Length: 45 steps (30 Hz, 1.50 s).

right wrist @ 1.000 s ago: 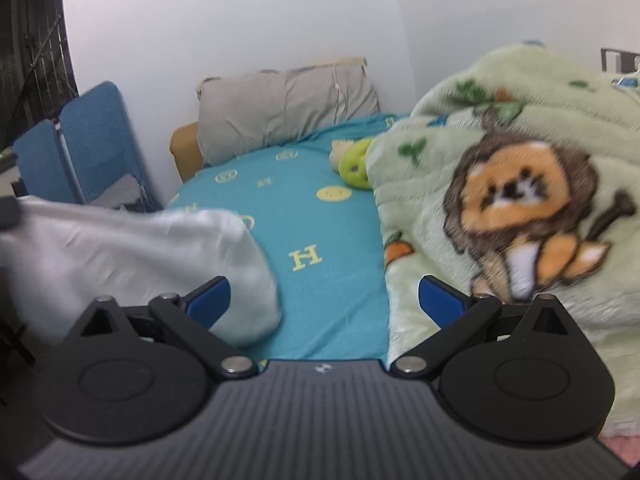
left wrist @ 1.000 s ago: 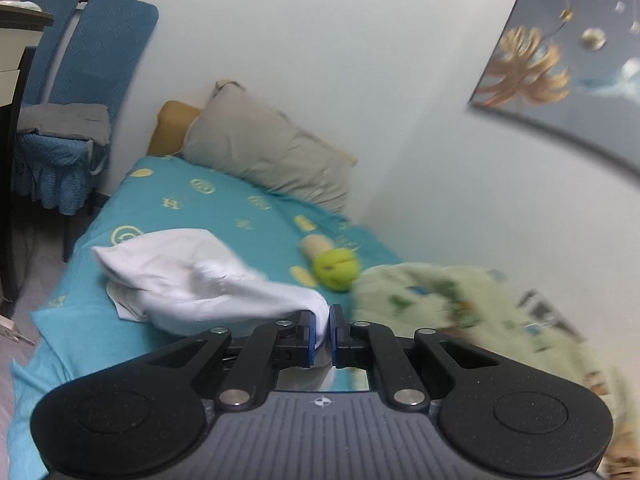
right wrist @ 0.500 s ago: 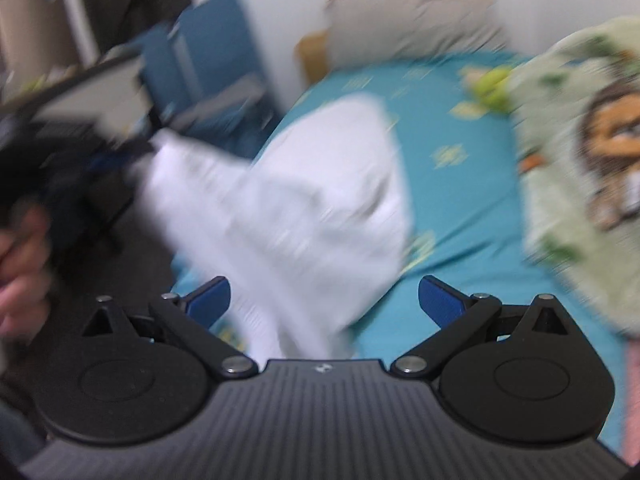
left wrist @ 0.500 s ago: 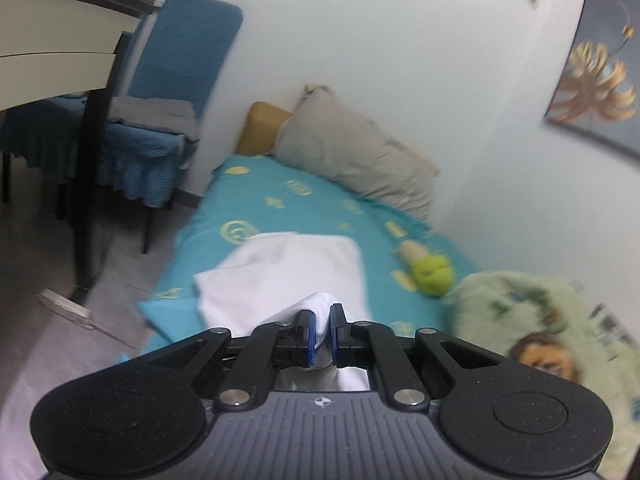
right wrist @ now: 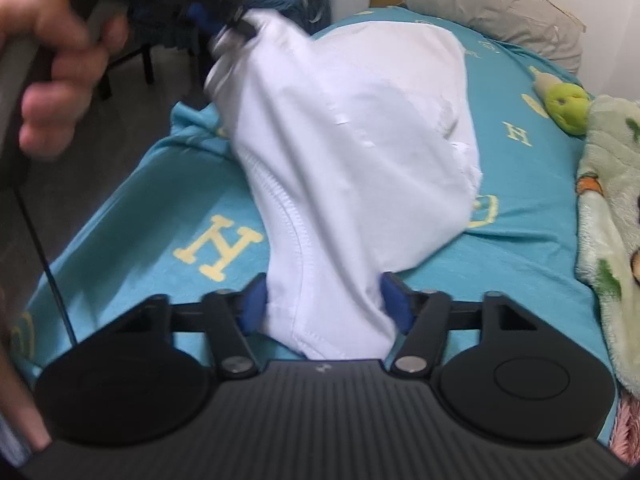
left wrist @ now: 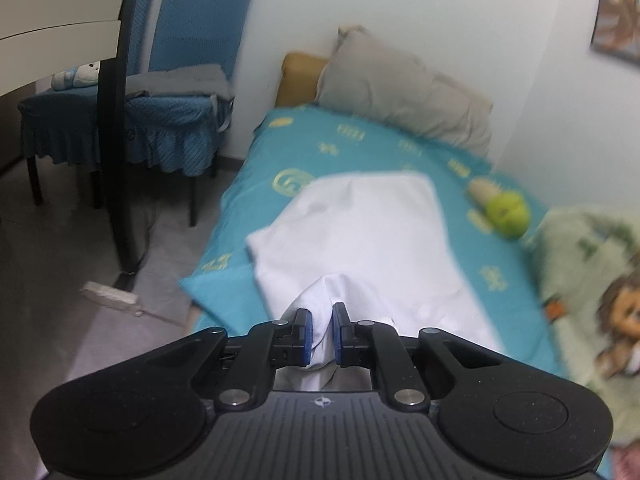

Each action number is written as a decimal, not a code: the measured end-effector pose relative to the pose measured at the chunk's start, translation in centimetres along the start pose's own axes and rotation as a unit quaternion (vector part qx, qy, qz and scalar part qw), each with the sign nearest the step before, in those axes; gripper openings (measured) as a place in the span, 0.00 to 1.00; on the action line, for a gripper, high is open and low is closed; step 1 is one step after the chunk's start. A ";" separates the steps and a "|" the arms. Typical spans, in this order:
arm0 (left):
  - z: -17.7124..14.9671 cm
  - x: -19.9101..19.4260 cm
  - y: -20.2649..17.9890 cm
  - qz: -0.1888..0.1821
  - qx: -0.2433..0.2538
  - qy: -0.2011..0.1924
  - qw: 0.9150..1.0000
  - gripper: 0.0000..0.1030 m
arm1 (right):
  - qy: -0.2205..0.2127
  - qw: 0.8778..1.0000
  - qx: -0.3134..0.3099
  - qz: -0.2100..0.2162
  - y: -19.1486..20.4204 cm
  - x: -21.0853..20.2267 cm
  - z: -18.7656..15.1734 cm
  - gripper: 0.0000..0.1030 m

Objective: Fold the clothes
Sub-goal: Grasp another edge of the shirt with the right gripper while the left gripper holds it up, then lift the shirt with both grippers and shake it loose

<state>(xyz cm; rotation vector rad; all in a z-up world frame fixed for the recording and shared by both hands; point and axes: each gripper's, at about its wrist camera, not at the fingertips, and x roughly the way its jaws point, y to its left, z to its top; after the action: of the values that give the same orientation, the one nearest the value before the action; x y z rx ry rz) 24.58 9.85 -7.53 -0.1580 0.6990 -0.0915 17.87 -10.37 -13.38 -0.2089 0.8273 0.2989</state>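
A white garment (left wrist: 360, 232) lies spread across the teal bed sheet (left wrist: 304, 152), with one end lifted toward me. My left gripper (left wrist: 320, 336) is shut on a bunched corner of it. In the right wrist view the garment (right wrist: 352, 120) hangs from the left gripper (right wrist: 228, 24) at the upper left, which a hand (right wrist: 52, 40) holds. Its lower hemmed end drapes between the fingers of my right gripper (right wrist: 325, 304). Those fingers stand part-way apart, one on each side of the cloth, and do not pinch it.
A grey pillow (left wrist: 404, 88) leans on the wall at the head of the bed. A green toy (left wrist: 508, 216) and a pale green lion blanket (left wrist: 592, 280) lie on the right. Blue chairs (left wrist: 176, 92) and a dark table leg (left wrist: 116, 128) stand on the floor to the left.
The left gripper has pulled back and up with the garment, which now lies flatter on the bed. The right gripper moved in under the hanging end, and its fingers narrowed around the cloth.
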 end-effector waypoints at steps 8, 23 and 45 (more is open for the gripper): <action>-1.3 0.1 -1.4 0.030 0.103 0.042 0.993 0.20 | -0.054 0.992 0.117 0.008 -5.4 -2.9 1.1 0.30; -8.3 -9.3 -9.2 -0.054 0.385 0.005 0.921 0.44 | -0.089 0.941 0.327 0.015 -14.6 -4.5 0.7 0.30; -22.1 -6.5 -11.7 -0.006 0.742 -0.050 0.668 0.57 | -0.062 0.928 0.366 -0.023 -16.3 -3.2 -0.2 0.32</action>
<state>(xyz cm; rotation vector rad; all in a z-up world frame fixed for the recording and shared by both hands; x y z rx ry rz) 4.90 -3.33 -18.03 1.4224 0.3292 -0.6350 21.25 -26.27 -9.99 0.4877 0.7568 -0.0544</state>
